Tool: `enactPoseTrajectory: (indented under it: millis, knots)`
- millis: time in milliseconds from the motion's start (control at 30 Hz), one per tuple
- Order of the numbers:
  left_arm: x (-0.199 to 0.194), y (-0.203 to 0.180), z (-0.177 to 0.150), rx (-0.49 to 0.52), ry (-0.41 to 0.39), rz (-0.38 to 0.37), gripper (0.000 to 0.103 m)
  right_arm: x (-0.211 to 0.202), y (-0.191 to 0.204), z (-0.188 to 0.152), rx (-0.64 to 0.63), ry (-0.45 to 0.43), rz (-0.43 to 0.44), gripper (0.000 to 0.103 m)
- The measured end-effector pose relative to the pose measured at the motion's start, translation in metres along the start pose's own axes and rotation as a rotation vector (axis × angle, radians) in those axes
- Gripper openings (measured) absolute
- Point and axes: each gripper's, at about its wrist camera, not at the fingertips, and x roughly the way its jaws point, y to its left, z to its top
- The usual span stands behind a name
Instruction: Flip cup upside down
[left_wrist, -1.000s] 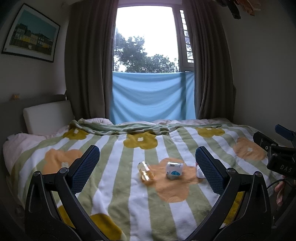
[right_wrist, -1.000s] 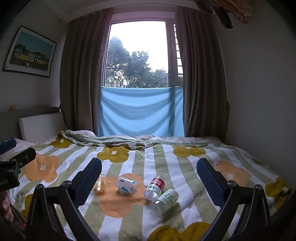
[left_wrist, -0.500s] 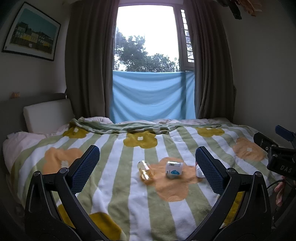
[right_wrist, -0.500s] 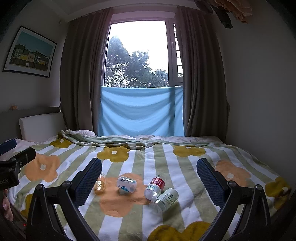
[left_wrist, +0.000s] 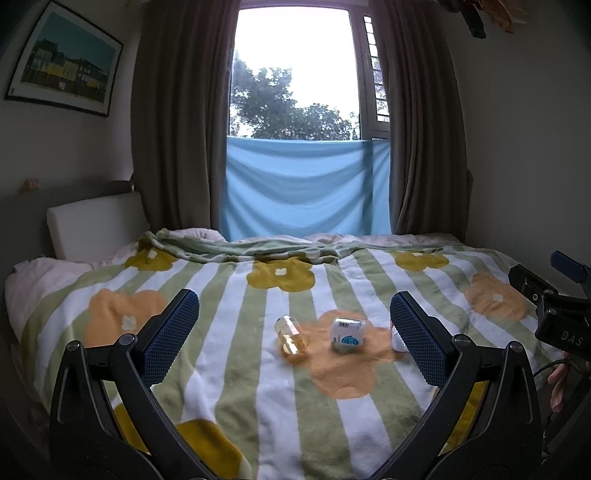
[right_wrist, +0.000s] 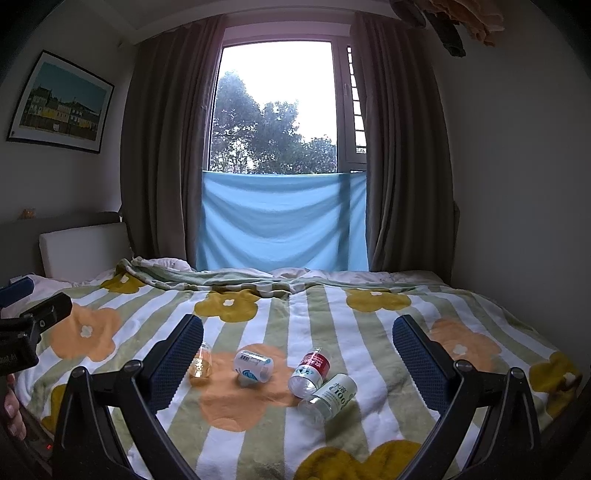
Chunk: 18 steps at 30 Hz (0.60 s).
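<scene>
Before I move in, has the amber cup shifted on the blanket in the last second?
No. In the right wrist view the amber cup lies on its side at the left edge of the same orange flower, as before.

Your blanket (right_wrist: 280, 325) is soft, fuzzy matt cloth. That amber cup (left_wrist: 291, 334) gleams like clear glossy plastic, and so do the bottles (right_wrist: 327, 395) with their smooth printed labels. Your finger pads (left_wrist: 171, 334) show a rough, dimpled blue rubbery face on matt black frames.
</scene>
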Motion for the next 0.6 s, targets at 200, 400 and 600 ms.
enactPoseTrajectory:
  millis: [200, 400, 600]
  knots:
    - [0.005, 0.005, 0.000, -0.016, 0.019, -0.003, 0.103, -0.002, 0.000, -0.004, -0.002, 0.005, 0.002, 0.103]
    - [0.031, 0.014, 0.001, -0.048, 0.072, -0.014, 0.103, 0.003, -0.002, -0.008, -0.016, 0.025, 0.004, 0.103]
    - [0.125, 0.034, 0.003, -0.097, 0.223, -0.052, 0.103, 0.012, -0.005, -0.014, -0.034, 0.053, 0.015, 0.103]
